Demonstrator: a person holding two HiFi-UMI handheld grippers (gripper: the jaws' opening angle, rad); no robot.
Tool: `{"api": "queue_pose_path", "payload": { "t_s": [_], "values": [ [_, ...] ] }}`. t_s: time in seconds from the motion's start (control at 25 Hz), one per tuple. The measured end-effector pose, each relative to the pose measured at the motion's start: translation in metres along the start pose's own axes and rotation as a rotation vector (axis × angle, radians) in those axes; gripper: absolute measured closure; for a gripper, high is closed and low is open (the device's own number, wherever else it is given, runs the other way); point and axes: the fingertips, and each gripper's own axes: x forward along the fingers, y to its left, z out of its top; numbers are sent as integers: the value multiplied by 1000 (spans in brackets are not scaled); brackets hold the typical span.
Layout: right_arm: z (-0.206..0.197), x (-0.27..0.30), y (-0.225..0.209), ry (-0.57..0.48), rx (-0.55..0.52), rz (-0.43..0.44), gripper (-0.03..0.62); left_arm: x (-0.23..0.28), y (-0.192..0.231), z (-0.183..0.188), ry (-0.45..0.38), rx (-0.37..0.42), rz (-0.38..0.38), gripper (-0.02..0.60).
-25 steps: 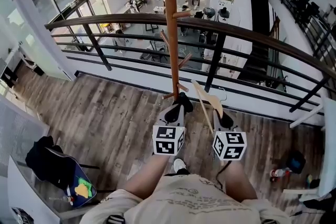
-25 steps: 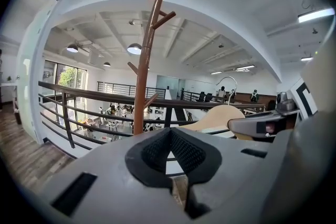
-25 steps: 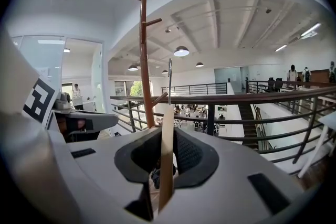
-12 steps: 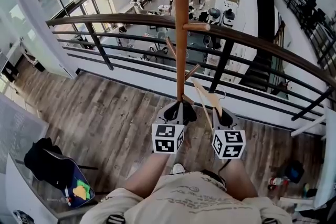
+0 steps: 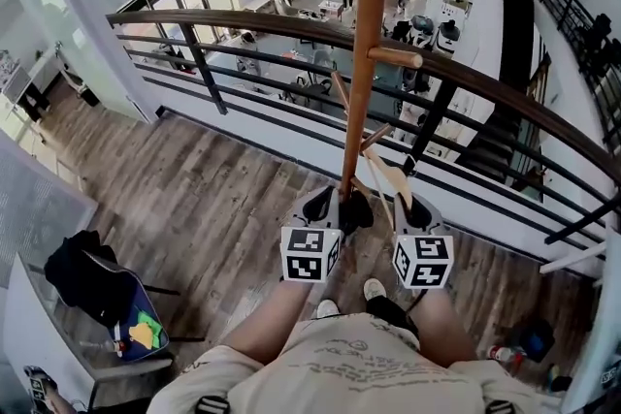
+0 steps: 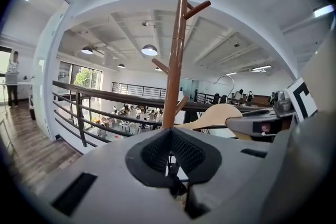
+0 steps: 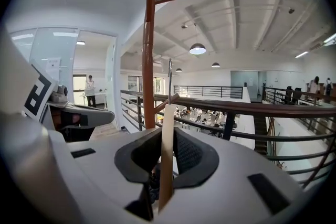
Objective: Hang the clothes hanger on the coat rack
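A brown wooden coat rack (image 5: 364, 63) with slanted pegs stands just in front of me, close to the railing. My right gripper (image 5: 412, 207) is shut on a pale wooden clothes hanger (image 5: 386, 181), which it holds edge-on just right of the pole. In the right gripper view the hanger (image 7: 167, 155) stands between the jaws, and its metal hook (image 7: 169, 76) points up beside the coat rack (image 7: 148, 60). My left gripper (image 5: 335, 201) sits at the pole's foot, shut and with nothing in it. The left gripper view shows the coat rack (image 6: 175, 60) ahead and the hanger (image 6: 215, 115) at right.
A dark curved railing (image 5: 291, 24) runs behind the rack, with a drop to a lower floor beyond it. A chair with black clothing (image 5: 87, 291) stands at lower left on the wood floor. The person's legs and shoes are below the grippers.
The rack has come closer and shifted right in the head view. Both grippers now sit nearer the pole, and the hanger is still held in the right one.
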Motion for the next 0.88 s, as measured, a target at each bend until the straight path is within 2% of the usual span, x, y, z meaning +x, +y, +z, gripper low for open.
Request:
{"api": "queue_pose_path", "payload": {
  "t_s": [0.32, 0.88],
  "values": [
    [13, 28, -3, 8, -51, 102, 542, 11, 5, 9, -6, -23, 88, 577],
    [6, 78, -1, 60, -129, 262, 542, 20, 19, 6, 1, -71, 255, 577]
  ]
}}
